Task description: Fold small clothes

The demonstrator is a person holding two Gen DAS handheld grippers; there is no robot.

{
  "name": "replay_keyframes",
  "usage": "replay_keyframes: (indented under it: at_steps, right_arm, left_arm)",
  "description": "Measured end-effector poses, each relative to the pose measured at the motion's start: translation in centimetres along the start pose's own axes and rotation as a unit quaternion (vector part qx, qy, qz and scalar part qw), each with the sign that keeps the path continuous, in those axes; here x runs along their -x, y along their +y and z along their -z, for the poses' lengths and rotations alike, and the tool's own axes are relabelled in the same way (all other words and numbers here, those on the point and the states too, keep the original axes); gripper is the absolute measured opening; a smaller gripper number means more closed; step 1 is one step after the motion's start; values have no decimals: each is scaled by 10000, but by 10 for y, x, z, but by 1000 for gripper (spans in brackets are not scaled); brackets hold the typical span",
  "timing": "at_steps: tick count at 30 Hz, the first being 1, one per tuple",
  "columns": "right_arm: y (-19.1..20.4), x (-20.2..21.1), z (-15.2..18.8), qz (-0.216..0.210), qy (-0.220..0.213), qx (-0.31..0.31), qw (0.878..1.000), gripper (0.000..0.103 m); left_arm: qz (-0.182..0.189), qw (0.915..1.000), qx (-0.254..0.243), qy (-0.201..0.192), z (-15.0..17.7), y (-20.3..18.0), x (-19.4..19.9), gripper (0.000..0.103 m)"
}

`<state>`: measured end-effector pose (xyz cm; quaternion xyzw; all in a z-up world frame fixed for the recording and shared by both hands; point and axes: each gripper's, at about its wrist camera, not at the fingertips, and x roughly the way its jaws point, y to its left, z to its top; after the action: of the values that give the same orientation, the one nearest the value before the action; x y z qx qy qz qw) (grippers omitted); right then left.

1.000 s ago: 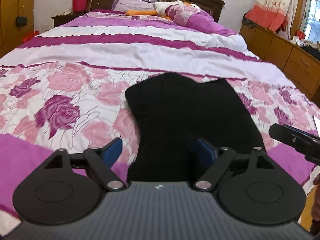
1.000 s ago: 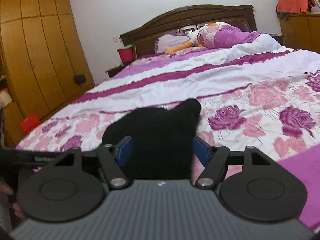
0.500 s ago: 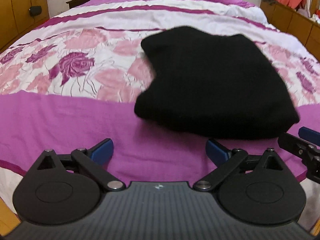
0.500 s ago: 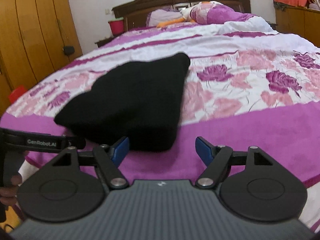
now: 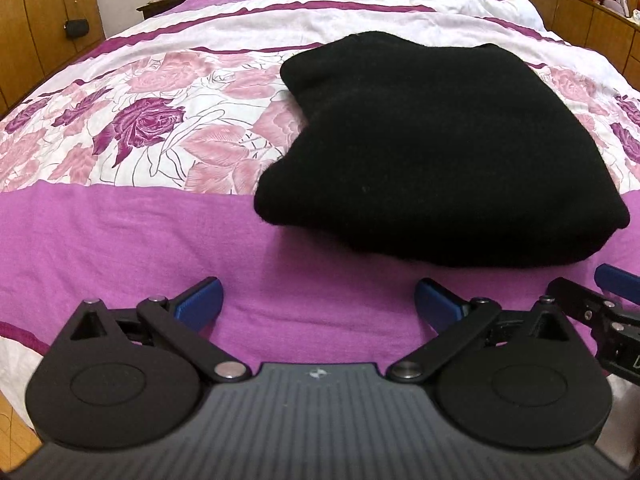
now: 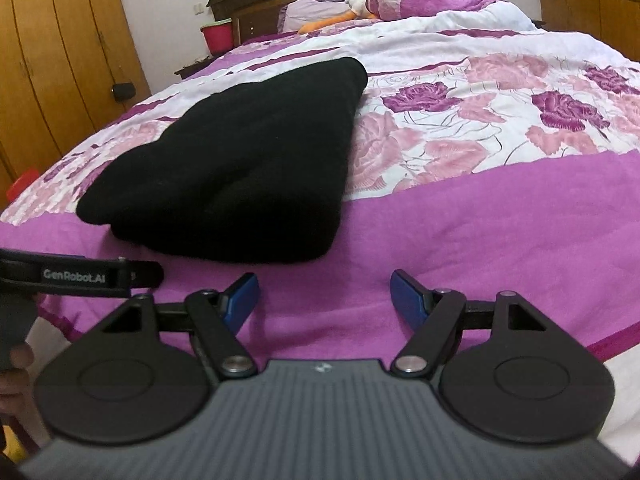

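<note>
On the bed [image 5: 120, 232], the black garment [image 5: 440, 152] lies folded into a compact stack. Left hand-held gripper [image 5: 316, 300] and right hand-held gripper [image 6: 324, 292] hover apart, empty. Folding appears complete.

A black knit garment [image 5: 436, 148] lies folded into a thick, rounded bundle, flat on the bedspread, centre-right in the left view, centre-left [image 6: 244, 164] in the right.

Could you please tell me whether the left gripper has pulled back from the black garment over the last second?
Yes. The left gripper, open, has drawn back toward the foot of the bed: its fingertips were over the black garment and now hang over the purple band short of it.
</note>
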<state>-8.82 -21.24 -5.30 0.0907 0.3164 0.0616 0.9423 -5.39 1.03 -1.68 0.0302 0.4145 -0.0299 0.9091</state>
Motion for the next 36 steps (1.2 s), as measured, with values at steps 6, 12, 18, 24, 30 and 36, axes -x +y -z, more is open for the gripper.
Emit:
replay_keyframes:
  at_steps: [6, 12, 18, 24, 30, 36]
  right_arm:
    - [0, 1, 1, -33, -24, -41, 10000, 74]
    - [-1, 1, 2, -51, -50, -63, 10000, 74]
    - [-2, 1, 2, -69, -66, -85, 9999, 74]
    - [-2, 1, 2, -70, -65, -89, 9999, 74]
    - [-2, 2, 2, -81, -69, -102, 9999, 74]
    - [-2, 2, 2, -83, -69, -106, 9999, 74]
  left_arm:
    - [-9, 10000, 8, 33, 0, 0, -2, 103]
    - [-25, 10000, -6, 20, 0, -1, -2, 103]
    - [-12, 10000, 9, -13, 1, 0, -2, 103]
    - [-9, 10000, 12, -14, 2, 0, -2, 103]
    - [-10, 10000, 14, -13, 2, 0, -2, 103]
    - [-10, 10000, 15, -13, 1, 0, -2, 103]
